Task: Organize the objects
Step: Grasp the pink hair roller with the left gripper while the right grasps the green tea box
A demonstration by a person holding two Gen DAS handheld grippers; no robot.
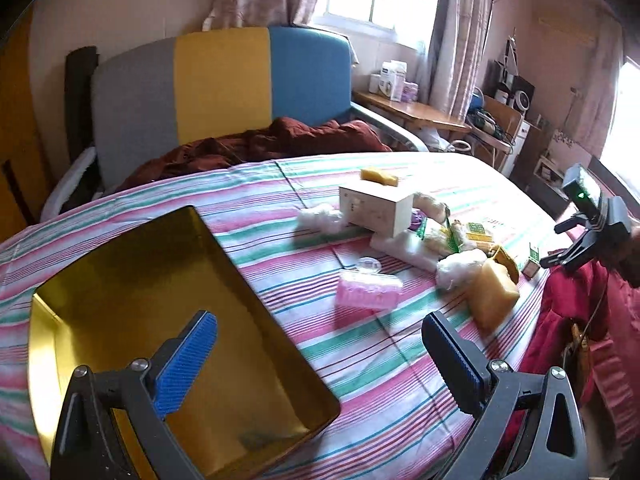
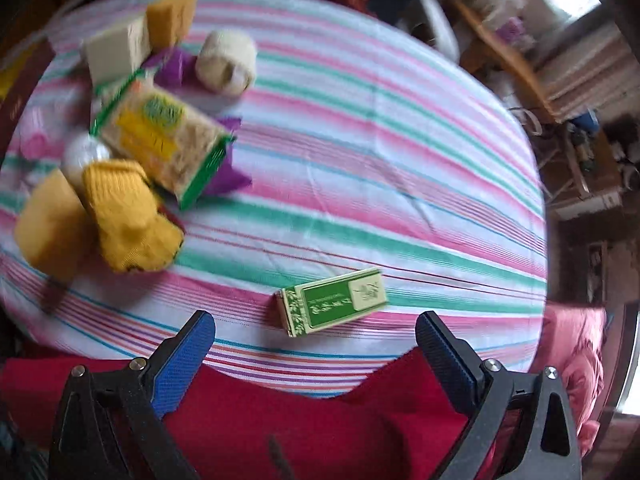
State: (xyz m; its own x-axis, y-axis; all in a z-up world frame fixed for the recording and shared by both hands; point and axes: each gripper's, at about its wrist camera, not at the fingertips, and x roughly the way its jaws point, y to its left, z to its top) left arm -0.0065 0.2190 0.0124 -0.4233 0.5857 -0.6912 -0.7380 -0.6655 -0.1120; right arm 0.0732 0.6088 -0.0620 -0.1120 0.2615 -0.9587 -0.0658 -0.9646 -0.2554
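Observation:
A round table with a striped cloth (image 1: 360, 352) carries a gold box (image 1: 132, 304) at the left and a pile of objects. The pile holds a white box (image 1: 376, 206), a pink pack (image 1: 368, 290), a yellow sponge (image 1: 494, 288) and white wads. My left gripper (image 1: 320, 344) is open and empty, over the box's right rim. My right gripper (image 2: 316, 344) is open and empty, just before a small green box (image 2: 334, 302) near the table's front edge. It also shows in the left wrist view (image 1: 560, 244). A yellow sock (image 2: 128, 216) and a snack pack (image 2: 160, 140) lie at the left.
A chair with grey, yellow and blue back (image 1: 224, 84) stands behind the table with a dark red cloth (image 1: 256, 144) on it. A wooden side table (image 1: 412, 112) with bottles stands at the back right. Red fabric (image 2: 304, 420) lies below the table's near edge.

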